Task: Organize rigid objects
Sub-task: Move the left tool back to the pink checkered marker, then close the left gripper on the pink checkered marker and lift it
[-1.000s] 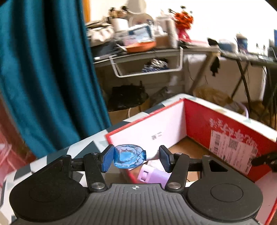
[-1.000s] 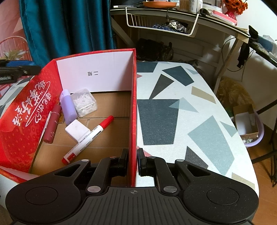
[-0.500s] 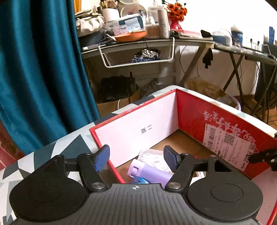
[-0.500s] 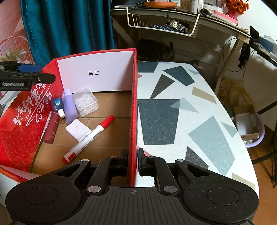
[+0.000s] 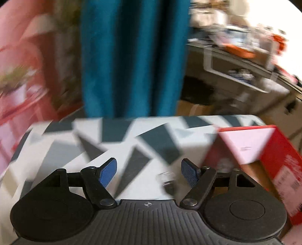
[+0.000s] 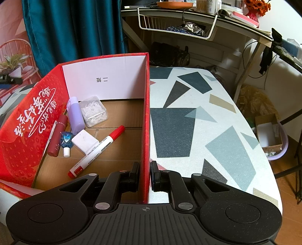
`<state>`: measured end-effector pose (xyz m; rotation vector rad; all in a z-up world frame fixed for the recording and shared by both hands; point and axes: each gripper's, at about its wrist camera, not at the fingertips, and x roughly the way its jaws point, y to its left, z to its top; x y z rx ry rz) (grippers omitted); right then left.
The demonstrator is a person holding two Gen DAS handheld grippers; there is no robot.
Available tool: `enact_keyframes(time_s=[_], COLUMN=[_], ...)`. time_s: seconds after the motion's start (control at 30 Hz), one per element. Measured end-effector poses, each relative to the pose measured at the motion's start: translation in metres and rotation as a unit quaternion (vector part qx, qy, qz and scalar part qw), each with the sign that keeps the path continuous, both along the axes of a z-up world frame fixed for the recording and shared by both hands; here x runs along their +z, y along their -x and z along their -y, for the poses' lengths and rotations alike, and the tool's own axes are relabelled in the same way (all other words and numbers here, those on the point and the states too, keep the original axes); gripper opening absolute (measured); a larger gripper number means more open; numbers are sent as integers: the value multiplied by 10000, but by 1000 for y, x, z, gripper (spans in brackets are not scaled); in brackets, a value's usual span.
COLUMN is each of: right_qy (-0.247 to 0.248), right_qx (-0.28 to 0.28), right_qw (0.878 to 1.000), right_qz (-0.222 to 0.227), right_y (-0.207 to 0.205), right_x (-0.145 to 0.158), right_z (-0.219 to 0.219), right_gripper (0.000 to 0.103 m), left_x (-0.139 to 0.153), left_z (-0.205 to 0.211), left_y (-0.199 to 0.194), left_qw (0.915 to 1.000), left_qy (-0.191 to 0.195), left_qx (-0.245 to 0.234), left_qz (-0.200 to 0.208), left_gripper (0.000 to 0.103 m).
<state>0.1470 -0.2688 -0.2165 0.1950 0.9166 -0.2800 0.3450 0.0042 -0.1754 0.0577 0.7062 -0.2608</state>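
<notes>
Lying in the red box (image 6: 145, 116) on the patterned worktop (image 6: 207, 120): blue bottle (image 6: 66, 139), marker (image 6: 98, 150), purple bottle (image 6: 75, 113). Clamping the box's right wall: right tongs (image 6: 145, 175), closed. Opening over bare worktop left of the box: left tongs (image 5: 149, 170), gripping nothing.

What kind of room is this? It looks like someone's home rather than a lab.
Most likely a lived-in room at home: a teal curtain hangs behind a patterned table, a cluttered desk stands at the back with orange flowers, and a red cardboard box holds small household items.
</notes>
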Motion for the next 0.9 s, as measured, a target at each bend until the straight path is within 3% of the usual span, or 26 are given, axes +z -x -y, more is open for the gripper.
enact_keyframes(time_s=[0.2, 0.4, 0.57, 0.63, 0.73, 0.9], right_qy=[-4, 23, 22, 16, 22, 20], right_qx=[0, 15, 13, 11, 13, 10], right_qw=[10000, 10000, 10000, 10000, 10000, 10000], right_qz=[0, -23, -21, -15, -19, -20], right_y=[0, 0, 0, 0, 0, 1], right_x=[0, 0, 1, 1, 1, 1], right_z=[0, 0, 0, 0, 0, 0], right_gripper=[12, 13, 13, 13, 13, 13], left_x=[-45, -80, -85, -86, -84, -81], left_z=[-35, -31, -14, -10, -4, 8], left_y=[-10, 0, 6, 9, 16, 25], left_qw=[9900, 9817, 9852, 9852, 9881, 9891], left_qy=[304, 476, -214, -494, -589, -787], left_qx=[956, 1245, 1246, 1241, 1050, 840], left_qz=[-995, -1363, -1159, -1070, -953, -921], left_gripper=[77, 75, 69, 59, 43, 23])
